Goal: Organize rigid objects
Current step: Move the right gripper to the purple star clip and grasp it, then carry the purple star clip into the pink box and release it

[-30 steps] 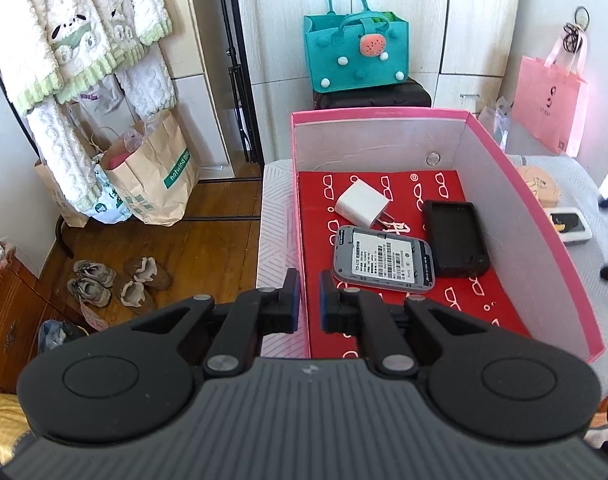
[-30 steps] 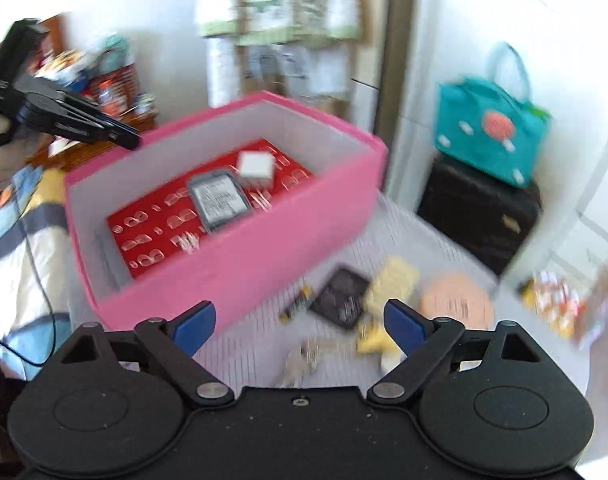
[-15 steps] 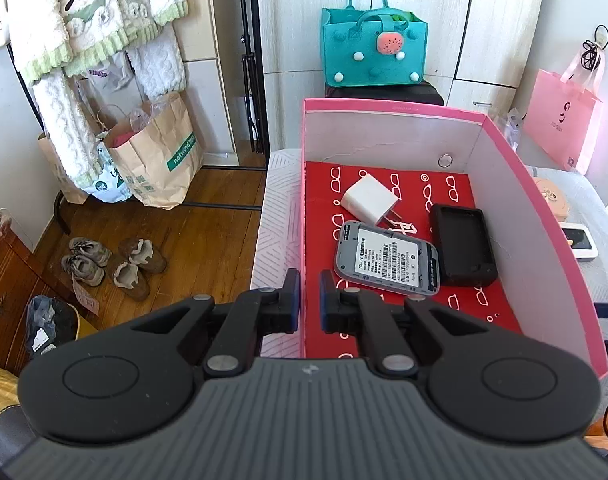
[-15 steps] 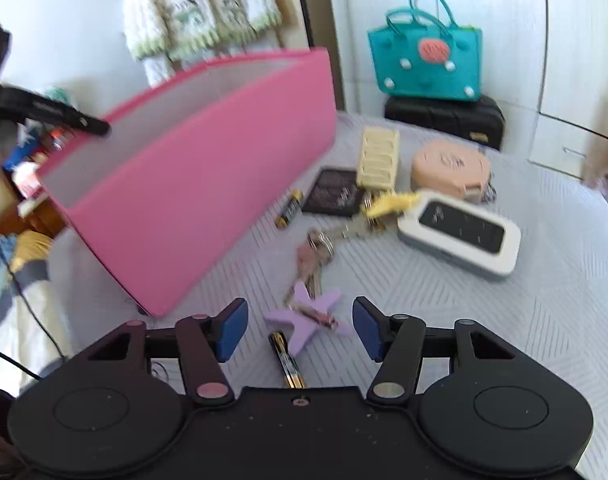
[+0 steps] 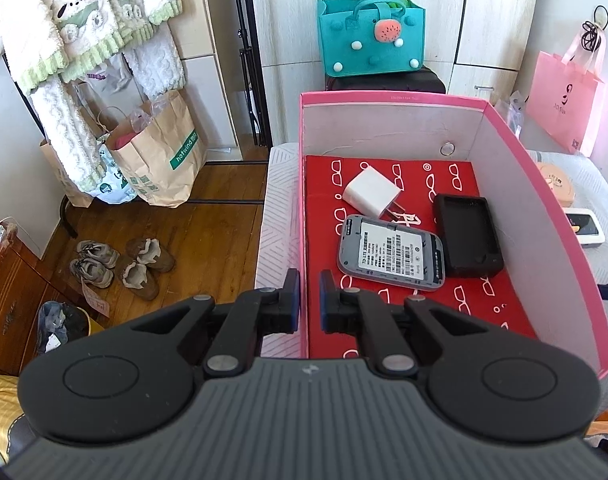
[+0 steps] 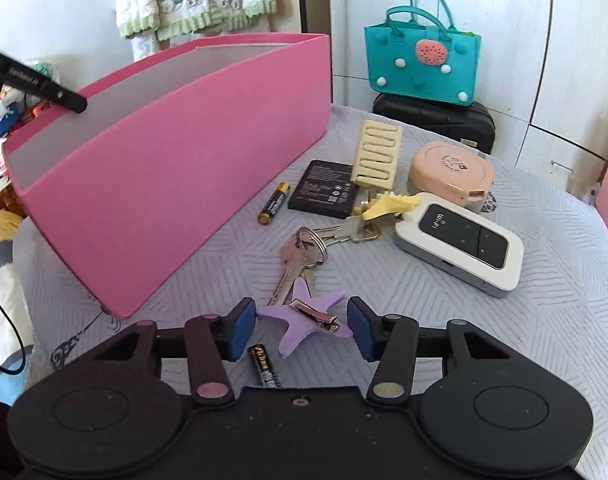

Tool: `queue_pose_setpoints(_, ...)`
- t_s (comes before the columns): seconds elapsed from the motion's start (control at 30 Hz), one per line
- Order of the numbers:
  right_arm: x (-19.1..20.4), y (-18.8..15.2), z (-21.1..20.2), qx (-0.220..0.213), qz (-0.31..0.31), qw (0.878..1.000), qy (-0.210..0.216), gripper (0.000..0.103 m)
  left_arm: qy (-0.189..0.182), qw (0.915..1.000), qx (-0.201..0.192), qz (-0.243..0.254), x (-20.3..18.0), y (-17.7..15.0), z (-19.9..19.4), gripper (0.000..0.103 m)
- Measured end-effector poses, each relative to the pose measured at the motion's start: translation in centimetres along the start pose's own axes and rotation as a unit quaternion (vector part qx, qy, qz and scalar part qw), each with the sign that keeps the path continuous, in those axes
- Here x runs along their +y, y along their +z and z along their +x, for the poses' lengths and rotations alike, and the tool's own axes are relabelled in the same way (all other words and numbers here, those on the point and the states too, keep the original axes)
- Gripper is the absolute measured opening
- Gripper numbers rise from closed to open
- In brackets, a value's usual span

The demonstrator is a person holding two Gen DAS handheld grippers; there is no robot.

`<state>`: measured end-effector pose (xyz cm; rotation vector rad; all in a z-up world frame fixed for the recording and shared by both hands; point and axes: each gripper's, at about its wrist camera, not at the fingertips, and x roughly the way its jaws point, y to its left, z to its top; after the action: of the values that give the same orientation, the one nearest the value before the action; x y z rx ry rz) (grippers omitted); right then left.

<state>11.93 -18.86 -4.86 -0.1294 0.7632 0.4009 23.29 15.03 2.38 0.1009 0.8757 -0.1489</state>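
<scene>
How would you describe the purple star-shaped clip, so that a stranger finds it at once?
Start at the tall pink box on the grey patterned cover. In front of it, past the bunch of keys, lies the purple star clip, between the closing jaws of the right hand-held gripper. Only it is star-shaped, with a metal clip on top.

pink box (image 6: pixel 176 152), red glasses-print lining (image 5: pixel 328 216), purple star clip (image 6: pixel 304 320), teal bag (image 6: pixel 422 62), blue-padded gripper (image 6: pixel 302 330)

The left gripper (image 5: pixel 309 300) grips the near-left wall of the pink box (image 5: pixel 544 184), fingers pinched on it. Inside, a white charger (image 5: pixel 370 192) lies at twelve o'clock of the grey device (image 5: pixel 390 258), a black case (image 5: pixel 468 236) at three
</scene>
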Motion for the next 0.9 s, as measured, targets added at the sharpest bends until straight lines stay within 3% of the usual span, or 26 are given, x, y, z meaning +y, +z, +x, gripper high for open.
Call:
queue_pose_setpoints(0.33, -1.0, 4.2, -4.3, -0.080, 0.016, 0.996, 0.017, 0.056, 0.003, 1.0000, -0.001, 0.001, -0.1, 0.1, -0.1, 0.007)
queue_pose_setpoints(0.57, 2.0, 10.1, -4.5, -0.132, -0.040, 0.985, 0.102, 0.056, 0.005, 1.0000, -0.002, 0.002, -0.1, 0.2, -0.1, 0.007)
queue_pose_setpoints(0.73, 5.2, 14.7, -0.9, -0.099, -0.103, 0.982, 0.126, 0.056, 0.004, 1.0000, -0.003, 0.000, 0.0, 0.2, -0.2, 0.007)
queue_pose_setpoints(0.9, 7.6, 18.1, 5.1, -0.009, -0.143, 0.981, 0.133, 0.056, 0.006, 1.0000, -0.004, 0.000, 0.0, 0.1, -0.1, 0.007)
